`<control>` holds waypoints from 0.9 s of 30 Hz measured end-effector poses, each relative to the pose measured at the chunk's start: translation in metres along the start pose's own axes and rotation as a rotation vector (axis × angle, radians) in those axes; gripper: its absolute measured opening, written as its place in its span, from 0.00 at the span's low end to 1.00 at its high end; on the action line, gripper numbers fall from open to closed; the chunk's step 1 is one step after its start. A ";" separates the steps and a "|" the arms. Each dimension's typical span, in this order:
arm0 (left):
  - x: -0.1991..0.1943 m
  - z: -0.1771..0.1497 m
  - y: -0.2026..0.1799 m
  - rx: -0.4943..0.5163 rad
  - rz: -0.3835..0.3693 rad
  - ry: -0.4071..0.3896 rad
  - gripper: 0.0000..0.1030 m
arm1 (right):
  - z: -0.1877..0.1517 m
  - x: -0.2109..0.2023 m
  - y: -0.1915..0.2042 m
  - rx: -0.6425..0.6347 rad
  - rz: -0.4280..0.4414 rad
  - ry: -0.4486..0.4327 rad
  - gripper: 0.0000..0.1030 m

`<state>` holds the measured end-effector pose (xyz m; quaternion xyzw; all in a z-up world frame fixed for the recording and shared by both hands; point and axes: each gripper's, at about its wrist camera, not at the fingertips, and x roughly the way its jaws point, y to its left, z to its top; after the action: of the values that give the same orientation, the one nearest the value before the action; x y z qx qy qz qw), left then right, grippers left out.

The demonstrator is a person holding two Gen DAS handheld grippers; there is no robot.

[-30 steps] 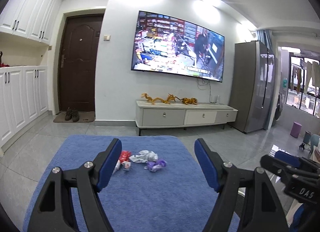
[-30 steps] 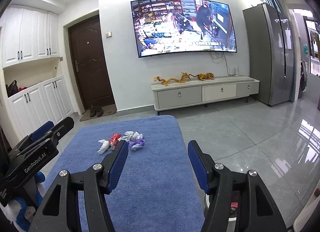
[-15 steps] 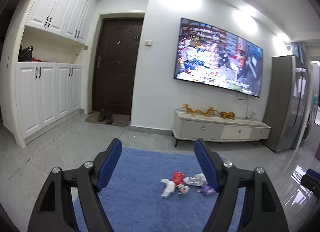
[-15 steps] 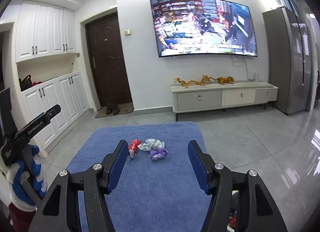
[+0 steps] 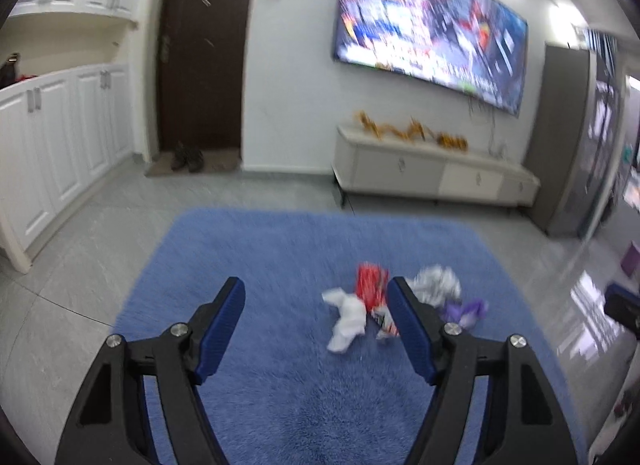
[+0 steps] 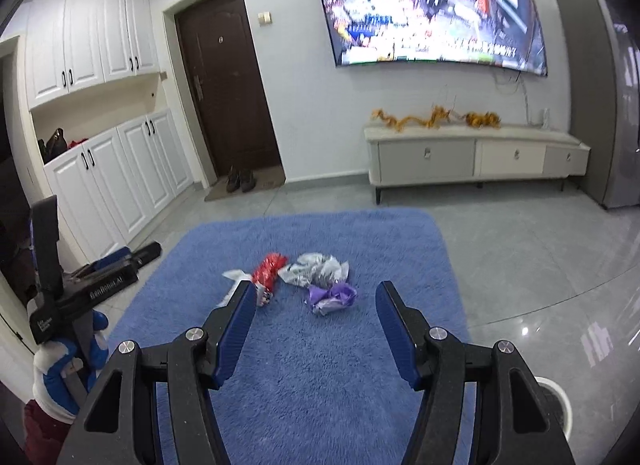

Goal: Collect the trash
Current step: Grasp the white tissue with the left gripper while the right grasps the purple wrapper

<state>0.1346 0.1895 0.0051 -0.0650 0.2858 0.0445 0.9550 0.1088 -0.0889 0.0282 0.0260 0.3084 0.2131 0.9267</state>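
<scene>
A small heap of trash lies on a blue rug [image 5: 304,249] [image 6: 360,233]: a white crumpled tissue [image 5: 346,319] [image 6: 235,275], a red wrapper [image 5: 370,283] [image 6: 270,267], a crumpled silver-white wrapper [image 5: 436,285] [image 6: 316,269] and a purple wrapper [image 5: 466,311] [image 6: 332,297]. My left gripper [image 5: 316,297] is open and empty, above the rug just short and left of the heap. My right gripper [image 6: 316,299] is open and empty, with the purple wrapper between its fingertips in view. The left gripper also shows at the left of the right wrist view [image 6: 92,281].
A white TV cabinet [image 6: 472,157] stands against the far wall under a wall TV [image 6: 432,9]. A dark door [image 6: 228,89] with shoes [image 6: 240,181] is at the back left, white cupboards [image 6: 120,181] along the left. A white round object [image 6: 556,405] sits on the floor at bottom right.
Both grippers have tilted down and come closer to the trash heap, which now looks larger and sits near the fingertips. Both stay open.
</scene>
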 end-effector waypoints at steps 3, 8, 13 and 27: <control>0.040 -0.015 -0.004 0.022 -0.034 0.083 0.62 | -0.005 0.035 -0.007 0.019 0.021 0.041 0.58; 0.086 -0.034 -0.010 0.023 -0.073 0.171 0.62 | -0.013 0.090 -0.021 0.044 0.038 0.099 0.63; 0.117 -0.042 -0.009 0.001 -0.100 0.232 0.51 | -0.014 0.130 -0.026 0.060 0.046 0.142 0.64; 0.123 -0.046 -0.006 -0.029 -0.172 0.268 0.13 | -0.023 0.155 -0.007 -0.012 0.039 0.209 0.50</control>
<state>0.2131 0.1827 -0.0999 -0.1085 0.4032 -0.0425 0.9077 0.2094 -0.0337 -0.0786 0.0038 0.4017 0.2343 0.8853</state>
